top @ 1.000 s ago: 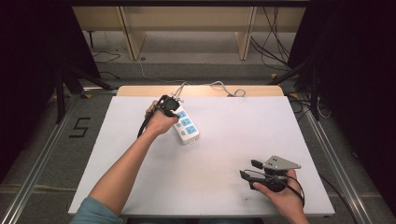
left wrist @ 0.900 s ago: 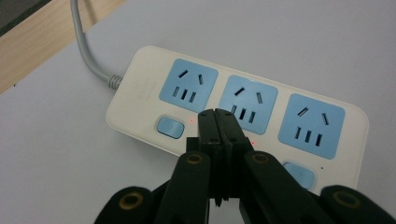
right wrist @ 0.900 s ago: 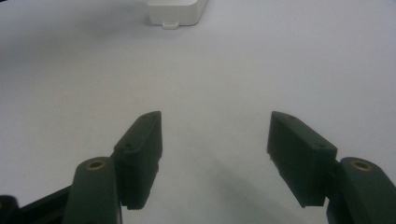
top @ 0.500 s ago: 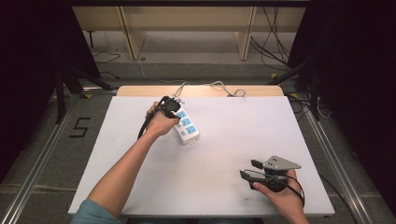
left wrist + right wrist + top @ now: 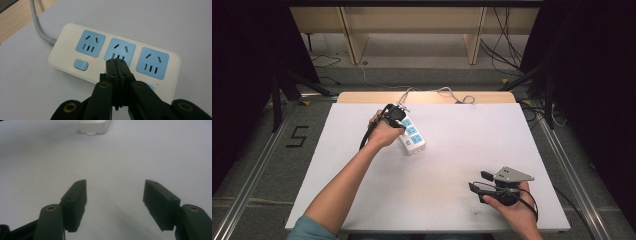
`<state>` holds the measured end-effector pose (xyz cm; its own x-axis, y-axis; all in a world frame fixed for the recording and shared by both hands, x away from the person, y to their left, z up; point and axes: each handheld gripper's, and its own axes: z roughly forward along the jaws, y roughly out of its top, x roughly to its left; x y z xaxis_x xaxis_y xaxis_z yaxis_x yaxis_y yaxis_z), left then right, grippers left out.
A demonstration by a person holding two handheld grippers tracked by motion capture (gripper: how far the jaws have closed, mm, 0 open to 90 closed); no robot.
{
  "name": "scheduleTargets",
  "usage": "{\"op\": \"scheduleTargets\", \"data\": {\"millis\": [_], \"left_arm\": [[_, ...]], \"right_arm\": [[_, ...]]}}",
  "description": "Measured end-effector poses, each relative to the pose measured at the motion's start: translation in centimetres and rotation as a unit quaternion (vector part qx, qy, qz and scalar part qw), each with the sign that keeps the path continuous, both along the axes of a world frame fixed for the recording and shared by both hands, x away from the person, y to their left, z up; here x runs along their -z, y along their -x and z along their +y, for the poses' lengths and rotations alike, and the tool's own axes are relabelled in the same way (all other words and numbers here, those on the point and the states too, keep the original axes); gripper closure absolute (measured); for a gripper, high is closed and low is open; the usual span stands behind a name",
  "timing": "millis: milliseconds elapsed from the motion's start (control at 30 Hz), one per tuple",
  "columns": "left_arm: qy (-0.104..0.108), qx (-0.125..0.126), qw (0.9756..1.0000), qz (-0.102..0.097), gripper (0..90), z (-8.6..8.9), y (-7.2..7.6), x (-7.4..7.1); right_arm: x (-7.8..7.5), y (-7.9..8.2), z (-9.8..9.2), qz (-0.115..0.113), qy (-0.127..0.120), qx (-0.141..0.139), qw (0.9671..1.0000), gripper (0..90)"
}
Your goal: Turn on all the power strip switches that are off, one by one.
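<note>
While the left gripper (image 5: 115,65) hangs over the power strip (image 5: 113,53) with its jaws pinched together on nothing, the right gripper (image 5: 115,205) idles wide open and empty near the table's front edge.

With its closed tips right at the strip's middle outlet, beside the switch row, that left one looks set up as a poking tool for pressing a button rather than grabbing anything. One strip lies far-left of centre on the white table (image 5: 452,165), grey cord (image 5: 37,23) running off the back. Count: three blue outlets, one blue switch (image 5: 81,64) clearly showing with a tiny red light next to it, another partly hidden behind the jaws. Right one sits well apart, probably just waiting.
</note>
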<state>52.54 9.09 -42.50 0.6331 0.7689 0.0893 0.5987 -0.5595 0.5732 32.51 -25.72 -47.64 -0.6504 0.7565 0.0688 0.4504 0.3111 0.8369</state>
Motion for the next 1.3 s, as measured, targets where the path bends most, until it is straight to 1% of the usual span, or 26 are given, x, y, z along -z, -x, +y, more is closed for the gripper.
{"op": "scheduleTargets", "data": {"millis": [167,267,333,500,667,733,867,967,1000,1300], "left_arm": [[-0.002,0.006,1.0000,0.005,89.8,-0.2,0.2,0.0],[0.003,0.007,0.9999,0.006,89.8,-0.4,0.4,0.0],[-0.001,0.013,0.9999,0.009,89.8,-0.6,0.5,-0.1],[0.000,0.018,0.9998,0.010,89.8,-0.9,0.8,-0.1],[-0.003,0.020,0.9997,0.013,89.8,-1.0,0.9,-0.1],[0.000,0.021,0.9997,0.013,89.8,-1.1,1.0,-0.1],[-0.003,0.024,0.9996,0.016,89.8,-1.2,1.2,-0.3],[0.000,0.025,0.9996,0.016,89.8,-1.4,1.4,-0.3],[-0.002,0.028,0.9995,0.017,89.8,-1.4,1.4,-0.3],[-0.003,0.036,0.9991,0.025,89.8,-1.7,1.7,-0.3]], "right_arm": [[0.0,0.0,0.0,0.000,0.000,0.000,1.0000,36.7],[0.0,0.0,0.0,0.000,-0.001,0.000,1.0000,36.7],[0.0,0.0,0.0,-0.001,0.000,-0.001,1.0000,36.7],[0.0,0.0,0.0,-0.001,0.000,-0.001,1.0000,36.7],[0.0,0.0,0.0,-0.001,0.000,-0.001,1.0000,36.7],[0.0,0.0,0.0,0.000,-0.001,0.000,1.0000,36.7],[0.0,0.0,0.0,-0.001,-0.001,0.000,1.0000,36.7],[0.0,0.0,0.0,0.000,-0.001,0.000,1.0000,36.7],[0.0,0.0,0.0,0.000,-0.001,0.000,1.0000,36.7],[0.0,0.0,0.0,0.000,0.000,-0.001,1.0000,36.7]]}}
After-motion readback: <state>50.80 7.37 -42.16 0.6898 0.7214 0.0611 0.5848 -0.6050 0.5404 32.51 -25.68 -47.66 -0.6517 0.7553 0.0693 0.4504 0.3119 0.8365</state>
